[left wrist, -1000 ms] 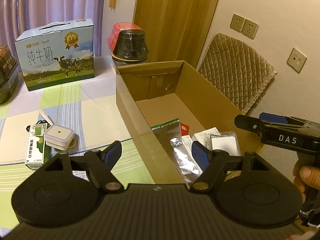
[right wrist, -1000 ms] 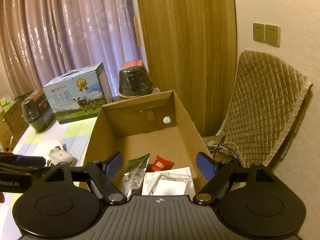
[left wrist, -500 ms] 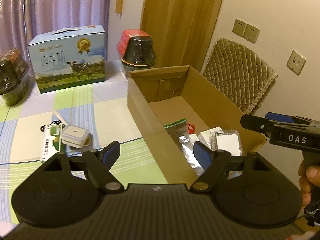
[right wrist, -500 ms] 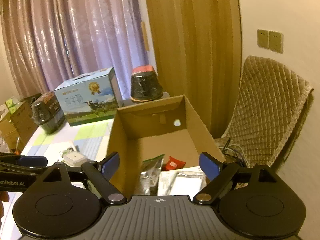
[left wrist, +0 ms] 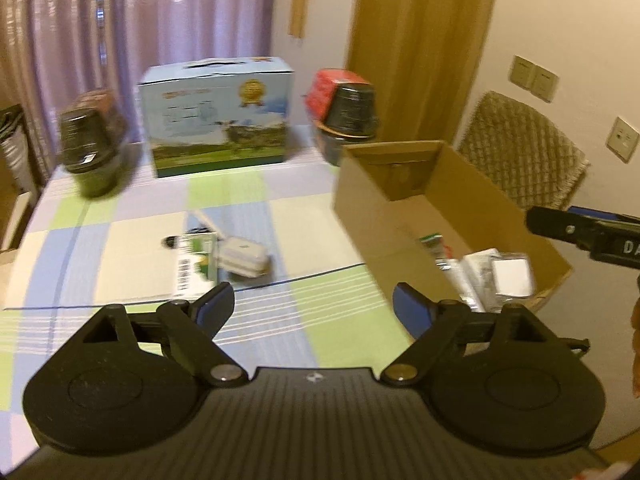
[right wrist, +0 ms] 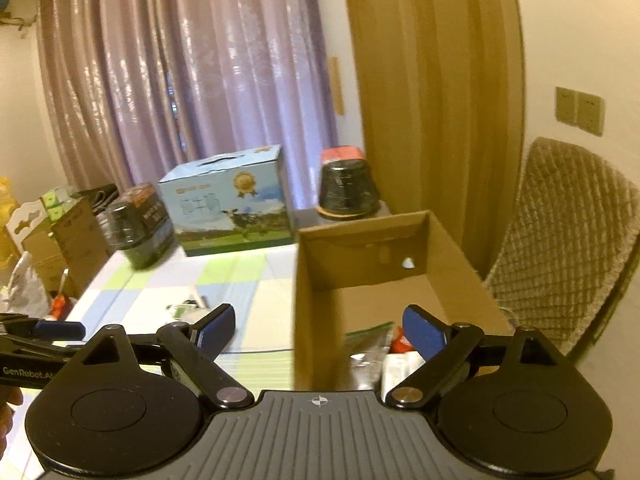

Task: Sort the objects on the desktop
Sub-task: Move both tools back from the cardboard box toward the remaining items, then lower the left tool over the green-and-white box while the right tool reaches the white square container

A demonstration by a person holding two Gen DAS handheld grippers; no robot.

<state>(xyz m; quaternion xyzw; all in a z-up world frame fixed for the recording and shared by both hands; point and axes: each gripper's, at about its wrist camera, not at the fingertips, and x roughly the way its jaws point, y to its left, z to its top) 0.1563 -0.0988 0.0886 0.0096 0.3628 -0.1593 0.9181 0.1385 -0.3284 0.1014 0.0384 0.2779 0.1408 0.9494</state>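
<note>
Left wrist view: the left tongs (left wrist: 313,308) hang spread apart with nothing between the blue pads, above the checked cloth of the counter (left wrist: 120,248). Ahead of them and a little to the left lie a green-and-white carton (left wrist: 196,266) flat on the cloth and a small white box (left wrist: 243,259) touching its right side; both are blurred, and a thin pale stick (left wrist: 208,219) pokes out just behind them. To the right of the left tongs stands an open cardboard box (left wrist: 360,204), and inside it near the close end lie a silver packet (left wrist: 448,268), a green-edged bag (left wrist: 431,239) and a clear flat case (left wrist: 512,276) side by side. Far ahead, along the back edge of the counter, stand a blue milk case (left wrist: 218,128), a dark tub (left wrist: 90,148) to its left and a dark tub with a red pack (left wrist: 348,112) to its right. At the right edge of this view the right tongs' black arm (left wrist: 576,232) reaches in over the near corner of the cardboard box. In the right wrist view, the right tongs (right wrist: 318,330) are also spread wide and hold nothing; the box's left wall runs straight ahead between the pads, with the bag and a red packet (right wrist: 402,342) just beyond the right pad. The left tongs' arm (right wrist: 44,336) shows low at the left edge.
</note>
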